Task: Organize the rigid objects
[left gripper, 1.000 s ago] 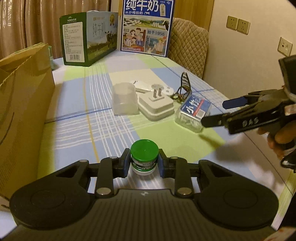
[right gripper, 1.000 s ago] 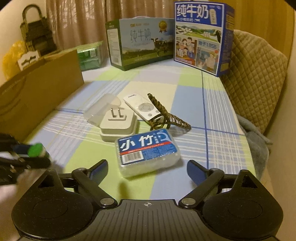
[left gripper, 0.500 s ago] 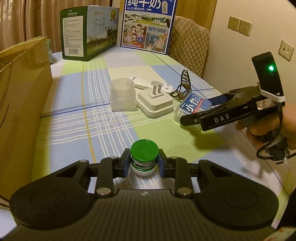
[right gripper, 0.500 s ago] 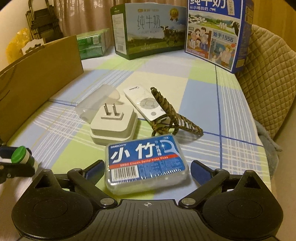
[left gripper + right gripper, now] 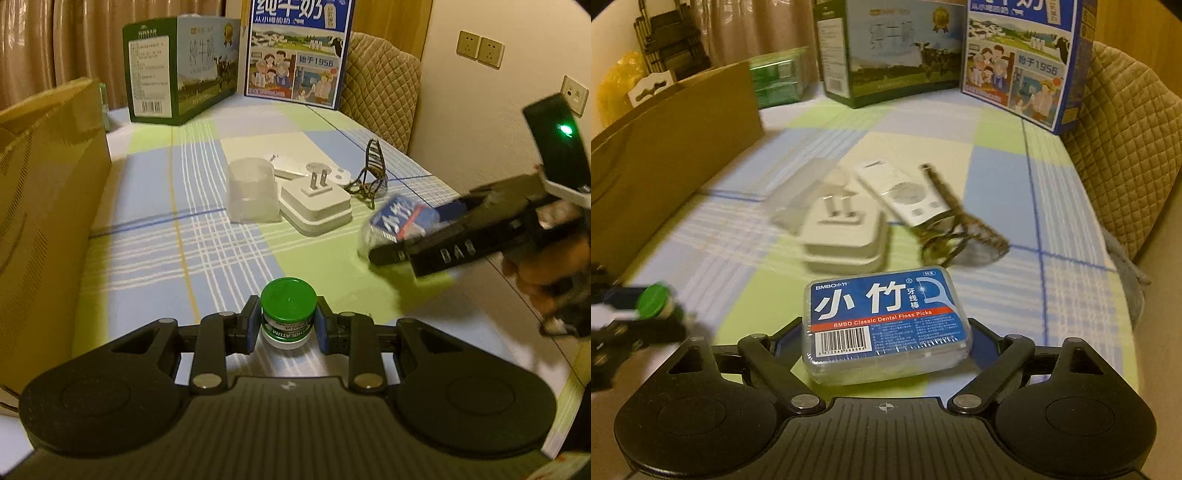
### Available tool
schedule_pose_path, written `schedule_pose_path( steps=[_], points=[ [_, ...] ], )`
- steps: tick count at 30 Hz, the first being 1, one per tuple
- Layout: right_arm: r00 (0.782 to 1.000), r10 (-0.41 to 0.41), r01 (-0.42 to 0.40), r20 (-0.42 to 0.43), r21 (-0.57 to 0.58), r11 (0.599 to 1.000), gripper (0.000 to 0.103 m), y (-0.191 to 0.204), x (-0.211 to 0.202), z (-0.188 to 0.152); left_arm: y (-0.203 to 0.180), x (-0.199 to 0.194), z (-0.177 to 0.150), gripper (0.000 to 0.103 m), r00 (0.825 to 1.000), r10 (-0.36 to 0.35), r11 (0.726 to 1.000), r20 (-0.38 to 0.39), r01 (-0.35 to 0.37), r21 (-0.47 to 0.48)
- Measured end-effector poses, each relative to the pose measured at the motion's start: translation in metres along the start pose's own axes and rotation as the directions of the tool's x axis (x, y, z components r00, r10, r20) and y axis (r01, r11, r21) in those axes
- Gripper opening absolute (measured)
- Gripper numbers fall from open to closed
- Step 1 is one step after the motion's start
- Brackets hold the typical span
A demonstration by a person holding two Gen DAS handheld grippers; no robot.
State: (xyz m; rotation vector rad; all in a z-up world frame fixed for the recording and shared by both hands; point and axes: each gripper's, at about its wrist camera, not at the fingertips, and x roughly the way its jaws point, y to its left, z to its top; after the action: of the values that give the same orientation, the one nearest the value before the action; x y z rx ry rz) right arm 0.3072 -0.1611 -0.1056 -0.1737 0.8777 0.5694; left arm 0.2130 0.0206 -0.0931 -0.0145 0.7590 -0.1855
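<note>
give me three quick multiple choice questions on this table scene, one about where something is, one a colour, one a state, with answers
1. Where does the clear plastic cup stand?
A. right beside the white plug adapter
B. on top of the blue milk box
C. inside the brown paper bag

2. What colour is the lid of the small jar?
A. red
B. green
C. white

3. What state are the right tongs in?
A. wide open above bare cloth
C. holding the remote
B. closed on the dental floss box

Answers:
1. A: the cup sits against the adapter's left side on the checked cloth, seen from the left wrist.
2. B: the lid between the left tongs is plain green.
3. B: the right wrist view shows both fingers pressed to the box's sides, and the left wrist view shows it tilted up off the cloth.
</note>
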Motion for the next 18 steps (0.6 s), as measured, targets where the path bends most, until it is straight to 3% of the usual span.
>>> schedule_pose_path(
  steps=[3, 9, 18],
  points=[
    [1.0, 0.0, 0.0, 0.004, 0.026, 1.0, 0.085, 0.014, -0.013, -0.007, 0.0, -0.01, -0.001, 0.025, 1.0, 0.01, 1.0, 0.01, -0.01, -0.004],
    [0.999, 0.004, -0.011, 0.037, 0.184, 0.983, 0.085, 0.036, -0.056, -0.027, 0.003, -0.044, -0.004, 0.025, 0.999, 0.042, 0.999, 0.02, -0.042, -0.022],
    [0.995, -0.027, 0.0, 0.096, 0.271, 0.962, 0.085, 0.08, -0.133, -0.045, 0.001, -0.116, -0.002, 0.025, 0.995, 0.092, 0.995, 0.031, -0.091, -0.038]
  ],
)
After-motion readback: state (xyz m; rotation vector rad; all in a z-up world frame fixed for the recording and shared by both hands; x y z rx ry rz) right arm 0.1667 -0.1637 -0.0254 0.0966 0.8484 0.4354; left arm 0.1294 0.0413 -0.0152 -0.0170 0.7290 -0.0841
